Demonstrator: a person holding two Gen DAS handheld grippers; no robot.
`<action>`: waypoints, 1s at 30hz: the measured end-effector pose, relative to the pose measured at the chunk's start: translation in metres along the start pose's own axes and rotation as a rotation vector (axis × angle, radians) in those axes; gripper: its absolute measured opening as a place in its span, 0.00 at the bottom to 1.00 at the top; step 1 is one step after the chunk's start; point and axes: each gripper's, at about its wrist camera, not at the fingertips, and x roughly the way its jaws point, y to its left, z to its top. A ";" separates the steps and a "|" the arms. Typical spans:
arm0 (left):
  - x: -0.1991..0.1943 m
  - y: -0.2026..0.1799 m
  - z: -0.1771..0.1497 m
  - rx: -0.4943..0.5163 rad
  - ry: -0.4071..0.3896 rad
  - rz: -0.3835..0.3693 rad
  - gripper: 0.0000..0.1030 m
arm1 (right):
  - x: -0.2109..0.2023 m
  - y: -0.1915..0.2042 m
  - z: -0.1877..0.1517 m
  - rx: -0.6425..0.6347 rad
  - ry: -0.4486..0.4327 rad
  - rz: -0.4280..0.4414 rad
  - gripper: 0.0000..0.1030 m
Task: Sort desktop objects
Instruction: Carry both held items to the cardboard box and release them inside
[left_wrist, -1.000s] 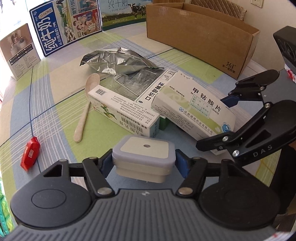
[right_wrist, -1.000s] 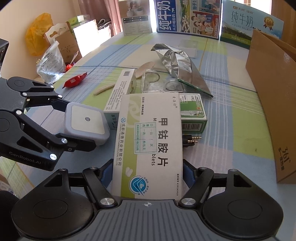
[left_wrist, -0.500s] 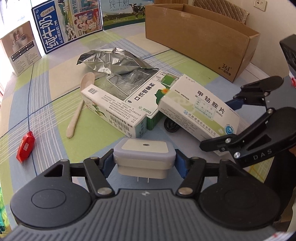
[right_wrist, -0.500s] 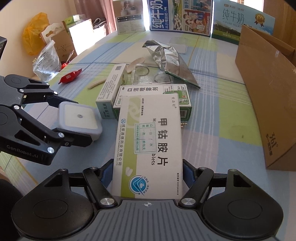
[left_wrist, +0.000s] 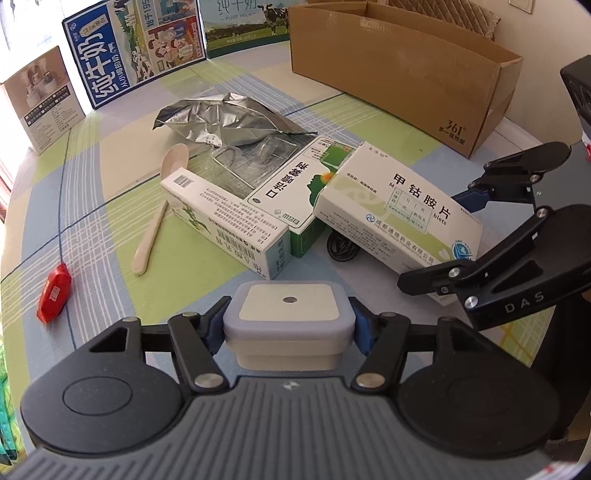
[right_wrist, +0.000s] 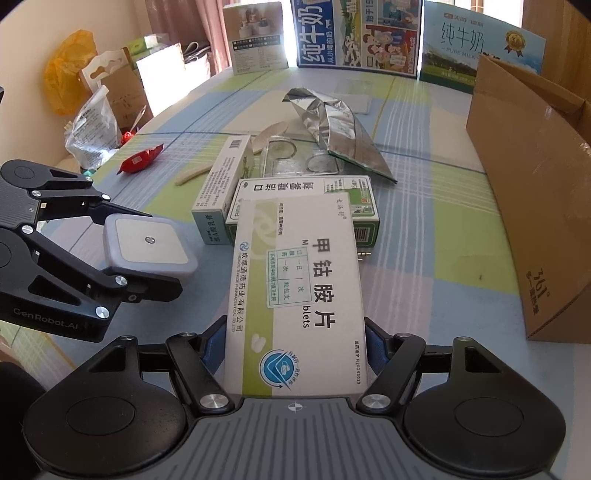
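Observation:
My left gripper (left_wrist: 289, 325) is shut on a square grey-and-white plug-in night light (left_wrist: 288, 315), held above the tablecloth; it also shows in the right wrist view (right_wrist: 149, 247). My right gripper (right_wrist: 295, 347) is shut on a white and green medicine box (right_wrist: 299, 288), lifted above the pile; the box also shows in the left wrist view (left_wrist: 399, 214). On the table lie a long white-green box (left_wrist: 225, 225), a green-white box (left_wrist: 295, 192), a clear plastic tray (left_wrist: 255, 162), a silver foil bag (left_wrist: 225, 118), a pale spoon (left_wrist: 159, 206), a black cable (left_wrist: 343, 247) and a red candy (left_wrist: 53, 291).
An open cardboard box (left_wrist: 406, 62) stands at the right; it also shows in the right wrist view (right_wrist: 535, 184). Milk cartons and boards (left_wrist: 136, 44) stand along the far edge. Bags and boxes (right_wrist: 92, 99) sit beyond the table's left side.
Both grippers have pulled back and up with their objects. The medicine box has come off the pile, uncovering the green-white box and the black cable.

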 end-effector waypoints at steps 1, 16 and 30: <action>-0.003 -0.001 0.000 -0.006 -0.004 0.002 0.59 | -0.003 0.000 0.000 0.000 -0.005 -0.001 0.67; -0.054 -0.034 0.008 -0.062 -0.078 0.034 0.59 | -0.067 -0.005 -0.010 0.028 -0.095 -0.026 0.67; -0.083 -0.096 0.082 -0.104 -0.189 0.029 0.59 | -0.159 -0.084 0.011 0.143 -0.261 -0.142 0.67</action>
